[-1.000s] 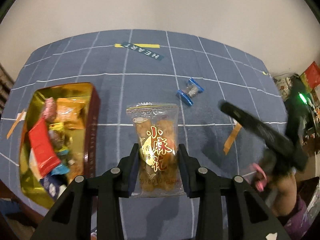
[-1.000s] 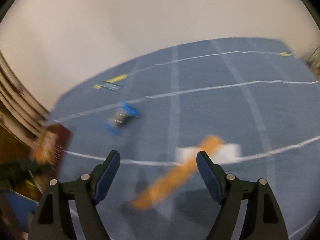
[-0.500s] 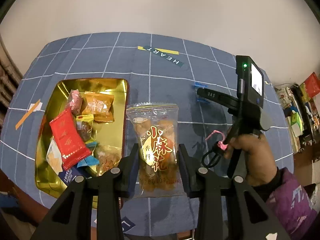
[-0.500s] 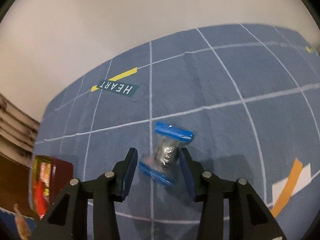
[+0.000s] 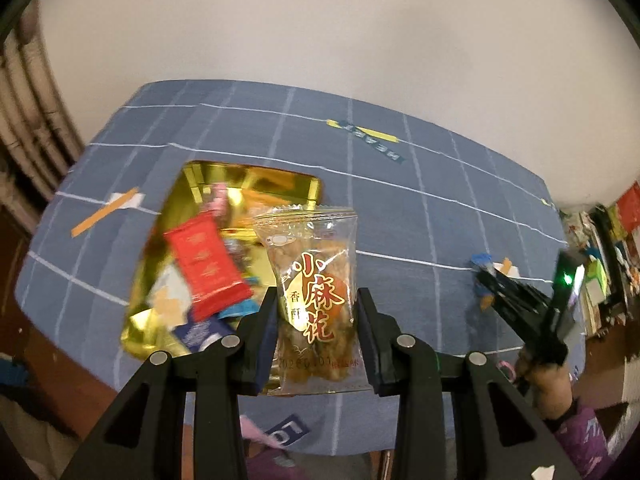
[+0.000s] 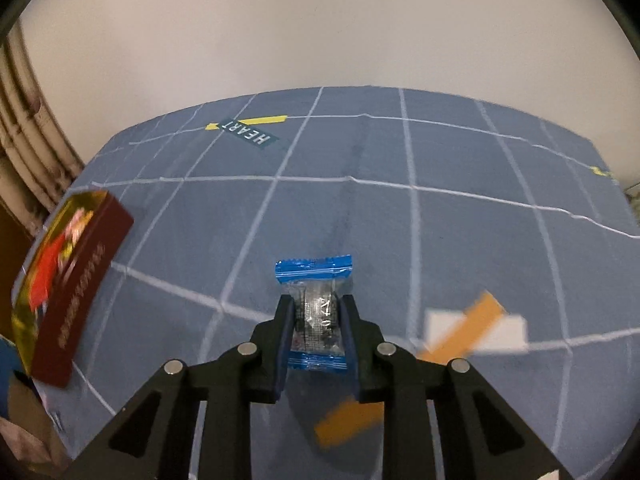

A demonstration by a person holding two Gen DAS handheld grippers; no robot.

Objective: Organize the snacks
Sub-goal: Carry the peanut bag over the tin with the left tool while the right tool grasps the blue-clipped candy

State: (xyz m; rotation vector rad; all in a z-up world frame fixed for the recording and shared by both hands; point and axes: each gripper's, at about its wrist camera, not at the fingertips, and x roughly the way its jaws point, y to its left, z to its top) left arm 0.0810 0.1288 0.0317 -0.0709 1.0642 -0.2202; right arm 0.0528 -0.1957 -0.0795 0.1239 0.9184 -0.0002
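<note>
Jaws clamp snacks: left pouch; right candy (blue-ended).

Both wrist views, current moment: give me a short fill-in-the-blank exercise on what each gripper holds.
1. The left gripper is shut on a clear snack bag with ____ Chinese lettering.
2. The right gripper is shut on a small clear candy packet with ____ ends.
3. The gold-lined tin holds a ____ packet on top.

Missing: red; blue; red

A clear bag of fried twists stands upright, gripped, at the gold tin's three o'clock; a blue-ended candy is pinched above the counter.
</note>
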